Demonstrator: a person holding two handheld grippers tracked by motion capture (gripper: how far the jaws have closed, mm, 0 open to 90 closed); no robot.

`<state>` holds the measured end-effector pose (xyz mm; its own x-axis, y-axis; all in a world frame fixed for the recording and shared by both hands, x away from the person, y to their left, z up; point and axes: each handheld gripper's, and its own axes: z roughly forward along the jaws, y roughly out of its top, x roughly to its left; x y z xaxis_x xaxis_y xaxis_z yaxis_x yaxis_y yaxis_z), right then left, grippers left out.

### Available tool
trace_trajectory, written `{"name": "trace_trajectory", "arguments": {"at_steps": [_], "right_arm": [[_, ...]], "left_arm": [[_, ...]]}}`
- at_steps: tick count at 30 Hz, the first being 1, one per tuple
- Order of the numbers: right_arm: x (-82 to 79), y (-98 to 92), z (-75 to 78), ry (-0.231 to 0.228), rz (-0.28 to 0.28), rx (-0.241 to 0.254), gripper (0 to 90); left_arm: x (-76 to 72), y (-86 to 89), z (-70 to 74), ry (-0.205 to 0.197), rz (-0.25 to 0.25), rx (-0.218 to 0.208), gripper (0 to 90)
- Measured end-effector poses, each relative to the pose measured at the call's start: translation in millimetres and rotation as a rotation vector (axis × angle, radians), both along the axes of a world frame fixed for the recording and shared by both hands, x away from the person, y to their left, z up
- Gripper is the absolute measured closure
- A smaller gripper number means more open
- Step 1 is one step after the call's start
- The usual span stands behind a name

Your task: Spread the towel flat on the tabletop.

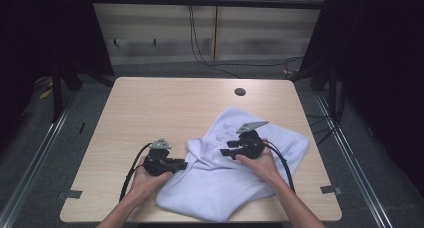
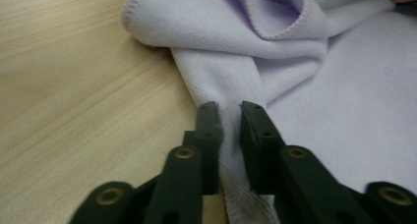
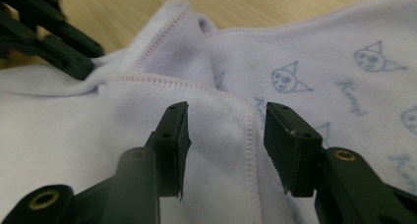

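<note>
A pale lilac towel [image 1: 225, 185] printed with small cat faces lies rumpled on the right front of the wooden table [image 1: 165, 108]. At its left border, my left gripper [image 1: 184, 165] lies low on the table. In the left gripper view its jaws [image 2: 230, 111] stand close together and pinch the towel's hemmed edge [image 2: 231, 135]. My right gripper [image 1: 224, 151] rests on the middle of the towel and points left. Seen from the right gripper view, this gripper [image 3: 226, 117] is open, with a stitched fold [image 3: 252, 135] lying loose between the jaws. The left gripper's black jaws [image 3: 54, 42] show farther off there.
A round dark cable hole [image 1: 240, 92] sits near the table's far edge. Bare wood stretches over the left and far parts of the table. Dark curtains hang at both sides, and cables run along the floor behind the table.
</note>
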<state>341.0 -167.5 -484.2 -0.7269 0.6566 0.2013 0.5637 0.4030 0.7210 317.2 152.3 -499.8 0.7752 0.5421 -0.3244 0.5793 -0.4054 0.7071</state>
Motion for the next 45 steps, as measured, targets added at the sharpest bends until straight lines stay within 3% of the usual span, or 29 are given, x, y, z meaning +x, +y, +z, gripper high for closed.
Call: {"name": "trace_trajectory", "arguments": {"at_steps": [3, 7, 8, 9, 10, 14, 19, 20, 21, 22, 24, 25, 27, 28, 29, 30, 33, 36, 38, 39, 40, 41, 43, 45], "right_arm": [[3.0, 11.1, -10.0, 0.008, 0.003, -0.036, 51.0], [3.2, 16.5, -15.0, 0.005, 0.029, -0.047, 60.8], [4.8, 19.2, -14.8, 0.012, 0.038, -0.069, 68.6], [8.9, 22.3, -9.3, -0.027, 0.035, -0.059, 83.9], [8.9, 22.3, -9.3, -0.027, 0.035, -0.059, 83.9], [14.1, 18.0, 9.2, -0.062, -0.002, 0.045, 86.9], [2.2, 0.4, 29.3, -0.111, -0.032, 0.093, 87.1], [-2.7, -6.6, 35.8, -0.122, -0.034, 0.102, 87.1], [-17.1, -27.0, 49.7, -0.151, -0.057, 0.114, 87.2], [-17.1, -27.0, 49.7, -0.151, -0.057, 0.114, 87.2], [-31.0, -45.5, 58.0, -0.171, -0.076, 0.114, 87.2], [-50.6, -71.3, 62.9, -0.186, -0.113, 0.107, 87.3], [-56.8, -80.0, 62.7, -0.187, -0.134, 0.1, 87.3], [-71.7, -102.1, 57.1, -0.17, -0.173, 0.074, 87.3], [-71.7, -102.1, 57.1, -0.17, -0.173, 0.074, 87.3], [-86.1, -122.6, 44.3, -0.133, -0.219, 0.048, 87.4], [-96.7, -136.4, 33.2, -0.105, -0.255, 0.05, 87.3], [-104.1, -148.7, 14.2, -0.053, -0.274, 0.056, 87.3], [-102.7, -147.1, 10.8, -0.049, -0.26, 0.062, 87.3], [-99.3, -143.9, 12.0, -0.049, -0.249, 0.089, 87.3], [-97.4, -142.5, 12.3, -0.048, -0.247, 0.111, 87.3], [-97.4, -142.5, 12.3, -0.048, -0.247, 0.111, 87.3], [-93.0, -139.5, 12.3, -0.049, -0.232, 0.138, 87.3], [-92.5, -139.0, 12.6, -0.048, -0.232, 0.139, 87.2]], "left_arm": [[-4.0, 8.9, 4.0, 0.008, 0.009, -0.037, 85.5], [-7.4, 20.7, 13.4, -0.023, 0.031, -0.07, 86.1], [-8.4, 25.6, 17.0, -0.032, 0.04, -0.087, 86.1], [-10.9, 37.4, 25.7, -0.054, 0.066, -0.115, 86.2], [-10.9, 37.4, 25.7, -0.054, 0.066, -0.115, 86.2], [-25.7, 65.4, 45.6, -0.114, 0.105, -0.187, 86.2], [-39.4, 74.9, 49.5, -0.142, 0.106, -0.189, 86.2], [-42.9, 74.8, 48.3, -0.136, 0.089, -0.189, 86.2], [-45.7, 73.1, 47.1, -0.132, 0.079, -0.179, 86.1], [-47.2, 71.5, 45.9, -0.129, 0.065, -0.172, 86.1], [-51.0, 63.7, 42.1, -0.113, 0.013, -0.156, 85.9], [-53.7, 56.8, 39.4, -0.101, -0.016, -0.144, 85.8], [-57.4, 45.9, 35.3, -0.084, -0.058, -0.124, 85.7], [-60.2, 33.1, 28.6, -0.051, -0.116, -0.095, 85.0], [-60.2, 33.1, 28.6, -0.051, -0.116, -0.095, 84.7], [-64.6, 19.8, 22.5, -0.033, -0.163, -0.048, 84.2], [-67.9, 10.4, 19.2, -0.014, -0.2, -0.039, 82.5], [-61.2, 9.2, 23.3, -0.021, -0.178, -0.071, 75.5], [-46.1, 17.4, 29.1, -0.035, -0.111, -0.14, 72.3], [-30.3, 22.3, 31.5, -0.046, -0.047, -0.167, 72.0], [-20.6, 23.1, 30.7, -0.034, -0.032, -0.17, 72.9], [-20.6, 23.1, 30.7, -0.034, -0.032, -0.17, 72.9], [-2.3, 20.8, 23.4, -0.046, -0.001, -0.137, 71.2], [12.5, 15.5, 12.3, -0.017, 0.004, -0.1, 68.5]]}}
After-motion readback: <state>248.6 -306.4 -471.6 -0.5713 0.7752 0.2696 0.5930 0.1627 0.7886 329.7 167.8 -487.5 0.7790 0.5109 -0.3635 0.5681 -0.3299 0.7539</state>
